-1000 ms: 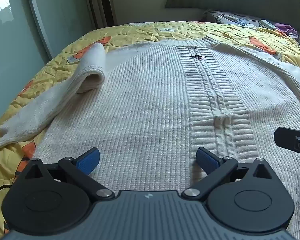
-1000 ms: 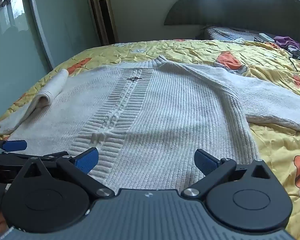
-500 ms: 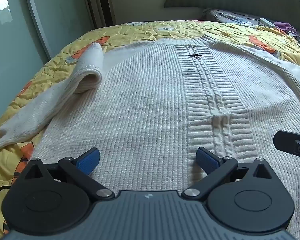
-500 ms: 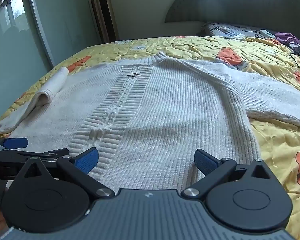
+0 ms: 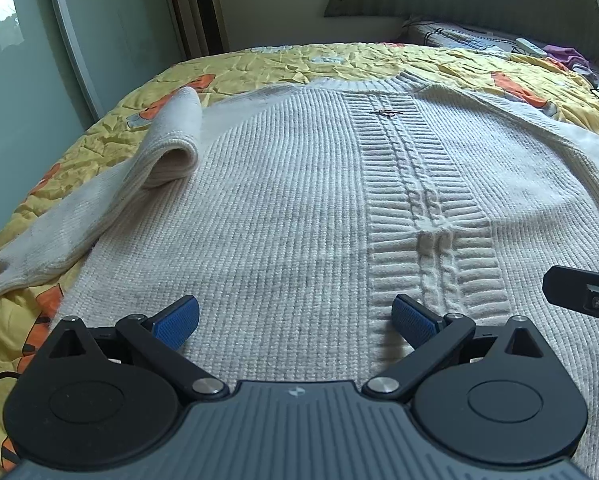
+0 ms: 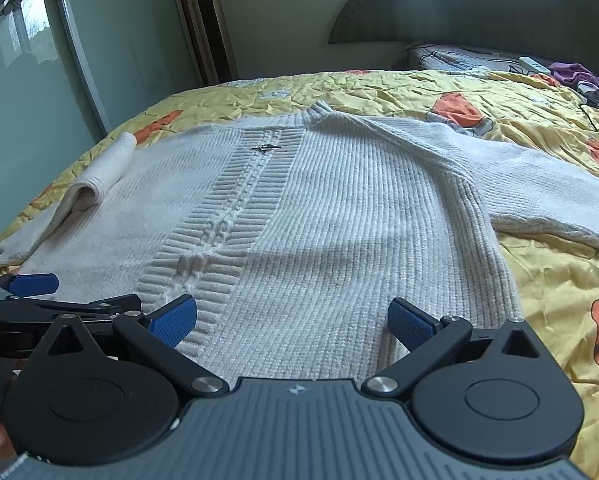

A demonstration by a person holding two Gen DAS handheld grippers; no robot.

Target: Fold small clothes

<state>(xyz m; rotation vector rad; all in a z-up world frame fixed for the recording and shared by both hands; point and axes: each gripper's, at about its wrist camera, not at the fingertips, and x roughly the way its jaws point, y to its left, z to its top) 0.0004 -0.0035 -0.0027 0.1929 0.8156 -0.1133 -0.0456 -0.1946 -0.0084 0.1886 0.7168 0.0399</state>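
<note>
**Cream sweater laid flat on a bed, two open tongs at its hem**

A cream knitted sweater point(image 5: 283, 208) lies face up and spread out on a bed covered by a crinkled yellow quilt point(image 6: 399, 92) with orange cartoon prints. A ribbed cable panel point(image 5: 415, 200) runs down the middle of the sweater from the collar to the hem, with a small dark metal ornament point(image 6: 265, 148) near the neck.

The left sleeve point(image 5: 99, 200) is bent back on itself, forming a rounded loop beside the body, with its cuff trailing toward the bed's near edge. The right sleeve point(image 6: 539, 184) stretches straight out across the quilt.

The left tongs point(image 5: 295, 318) hover low at the hem, blue pads wide apart and holding nothing. The right tongs point(image 6: 291, 316) sit just beside them at the hem's right half, also wide and empty. Each camera catches part of the other tool at its frame edge.

Behind the bed stand a padded dark headboard point(image 6: 479, 12), a tall tower fan point(image 6: 209, 20) and a frosted sliding door point(image 6: 23, 92) with flower decals.
</note>
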